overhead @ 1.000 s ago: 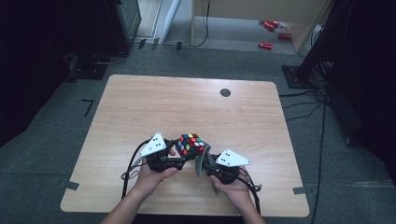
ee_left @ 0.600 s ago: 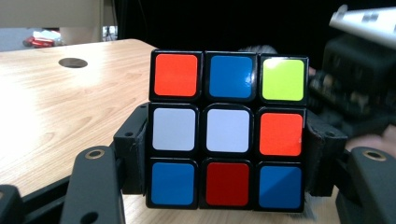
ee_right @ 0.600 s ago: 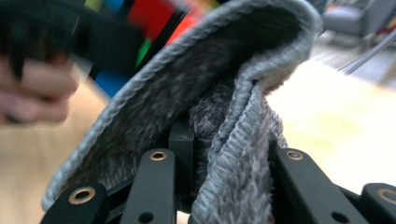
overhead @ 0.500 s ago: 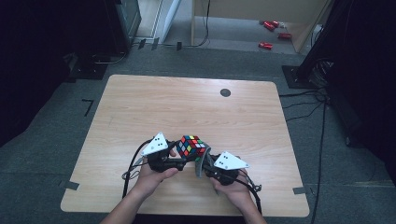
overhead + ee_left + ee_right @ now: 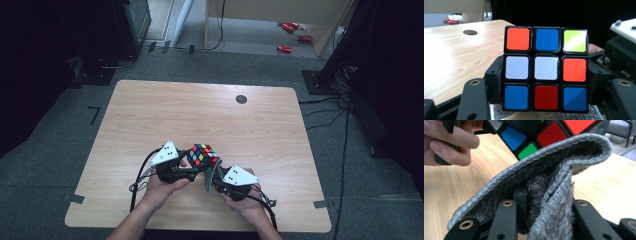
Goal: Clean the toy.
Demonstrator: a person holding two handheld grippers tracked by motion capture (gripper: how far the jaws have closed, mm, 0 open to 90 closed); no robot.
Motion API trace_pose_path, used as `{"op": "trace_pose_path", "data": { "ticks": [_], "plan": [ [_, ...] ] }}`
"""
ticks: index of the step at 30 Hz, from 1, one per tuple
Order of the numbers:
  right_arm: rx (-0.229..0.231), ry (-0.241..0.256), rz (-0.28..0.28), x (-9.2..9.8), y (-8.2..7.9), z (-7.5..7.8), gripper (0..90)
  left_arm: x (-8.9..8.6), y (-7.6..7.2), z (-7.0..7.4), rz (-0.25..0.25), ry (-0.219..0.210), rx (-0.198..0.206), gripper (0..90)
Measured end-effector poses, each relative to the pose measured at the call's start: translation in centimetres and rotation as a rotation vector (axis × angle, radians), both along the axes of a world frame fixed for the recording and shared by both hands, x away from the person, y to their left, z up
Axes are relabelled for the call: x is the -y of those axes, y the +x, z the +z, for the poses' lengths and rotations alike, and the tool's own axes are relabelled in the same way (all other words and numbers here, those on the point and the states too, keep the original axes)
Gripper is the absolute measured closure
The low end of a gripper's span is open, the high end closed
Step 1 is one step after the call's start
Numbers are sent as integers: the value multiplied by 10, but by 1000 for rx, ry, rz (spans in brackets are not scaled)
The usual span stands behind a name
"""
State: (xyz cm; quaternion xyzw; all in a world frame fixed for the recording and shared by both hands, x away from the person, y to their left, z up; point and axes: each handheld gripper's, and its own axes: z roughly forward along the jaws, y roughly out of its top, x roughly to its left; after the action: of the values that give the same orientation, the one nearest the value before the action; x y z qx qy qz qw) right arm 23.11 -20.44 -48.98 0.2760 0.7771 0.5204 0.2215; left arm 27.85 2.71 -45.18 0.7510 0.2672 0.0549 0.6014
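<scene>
Cube (image 5: 541,135) cut off by top edge; right gripper's (image 5: 534,202) jaw tips perhaps cloth-covered — cloth (image 5: 544,182).

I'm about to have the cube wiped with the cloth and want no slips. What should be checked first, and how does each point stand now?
1. Cube clamped in left gripper: ok, jaws press both its sides.
2. Cloth held in right gripper: ok, folded grey cloth sits between its jaws.
3. Cloth touching the cube: cannot tell; it lies just under the cube's lower edge.
4. Cube lifted off the table: cannot tell from the high view.
5. Room around the hands: ok, bare wood, only a dark round mark far off.
</scene>
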Motion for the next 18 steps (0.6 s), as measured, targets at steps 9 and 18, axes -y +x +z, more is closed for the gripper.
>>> {"op": "trace_pose_path", "data": {
  "ticks": [9, 18],
  "plan": [
    [10, 54, -29, 10, 3, 3, 696, -1, 1, -1, 15, 15, 3, 348],
    [18, 34, -22, 9, 2, 4, 695, -2, 2, -2, 23, 19, -5, 348]
  ]
}}
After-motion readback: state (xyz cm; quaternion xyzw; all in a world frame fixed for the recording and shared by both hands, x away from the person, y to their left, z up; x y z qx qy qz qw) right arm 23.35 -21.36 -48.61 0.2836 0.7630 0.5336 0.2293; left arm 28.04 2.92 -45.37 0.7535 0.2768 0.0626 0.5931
